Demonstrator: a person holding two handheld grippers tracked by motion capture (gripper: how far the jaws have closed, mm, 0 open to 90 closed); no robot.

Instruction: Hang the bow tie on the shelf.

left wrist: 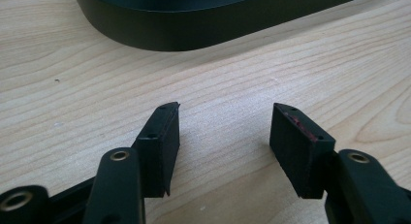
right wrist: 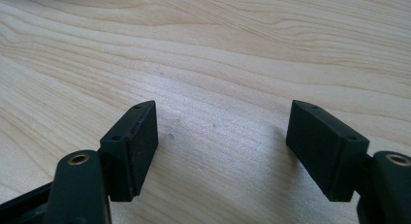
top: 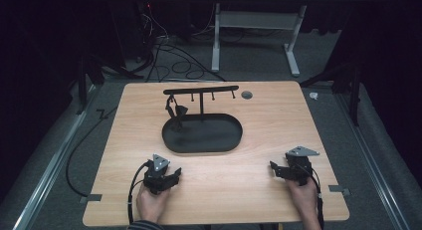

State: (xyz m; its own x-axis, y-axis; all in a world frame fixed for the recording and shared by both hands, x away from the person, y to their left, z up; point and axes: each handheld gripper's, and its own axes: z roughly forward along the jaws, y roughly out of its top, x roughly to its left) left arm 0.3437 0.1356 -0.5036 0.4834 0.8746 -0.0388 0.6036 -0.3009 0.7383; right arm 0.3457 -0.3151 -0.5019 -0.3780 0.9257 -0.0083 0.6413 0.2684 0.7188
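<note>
Low on the near side of the table (top: 249, 190): left gripper (top: 175, 176) and right gripper (top: 274, 171), each in a hand, well apart from one another. Jaws of the left gripper (left wrist: 225, 107) apart with bare wood between the pads, nothing held. Same for the right gripper (right wrist: 223, 105): spread wide over bare tabletop, empty.

At mid-table, just ahead of the left gripper: black oval tray (top: 201, 150), its low wall close in the left gripper view (left wrist: 184, 32). Rising from the tray's far side, a thin post with a crossbar (top: 201, 89) and a row of small hooks under it. Hanging from the leftmost hook, down toward the tray floor: a small dark piece (top: 175, 110), possibly a keyring or a clip, too small and dark to name with confidence.

Likely handling: light, loose on its hook, apt to swing and twist when touched. Probably hard and a bit slick, so pinch across its thickest part, near the top just under the hook, then lift up and off rather than pull sideways. Tray and post likely rigid metal, fairly light and top-heavy at the bar; steady the tray's near rim with the other gripper to stop it sliding or tipping. Avoid pushing on the crossbar itself.
</note>
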